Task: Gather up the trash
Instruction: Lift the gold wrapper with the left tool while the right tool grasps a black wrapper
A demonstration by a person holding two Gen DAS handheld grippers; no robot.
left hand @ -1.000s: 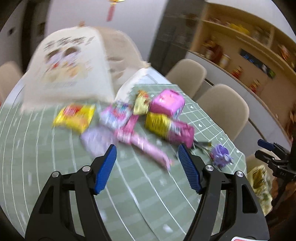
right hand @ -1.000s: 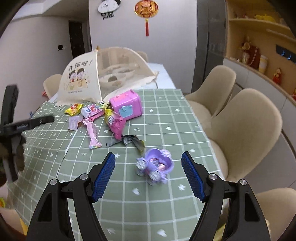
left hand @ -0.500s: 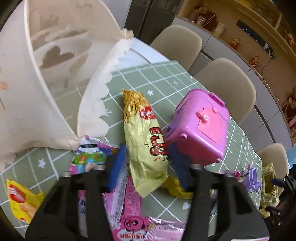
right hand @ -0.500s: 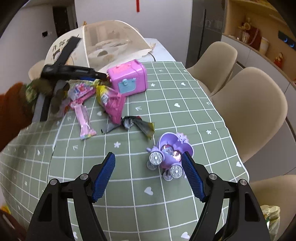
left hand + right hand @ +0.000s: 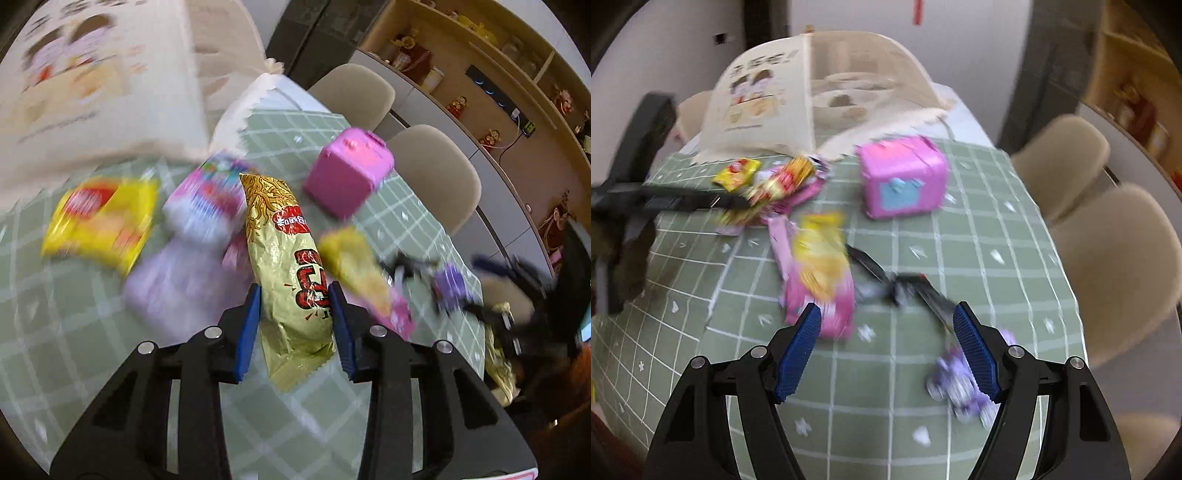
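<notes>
- Left gripper [image 5: 294, 319]: jaws closing, fingers [image 5: 248, 325] grasping gold packet [image 5: 291, 273]; long axis runs ahead.
- Right gripper [image 5: 886, 354]: released, dark wrapper [image 5: 901, 288] just ahead between fingers.

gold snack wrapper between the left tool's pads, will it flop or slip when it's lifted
The gold snack wrapper looks crinkled and thin, so probably light and floppy beyond the closing left tool. Its glossy foil may slip. The pads touch both its sides, which should help.
</notes>
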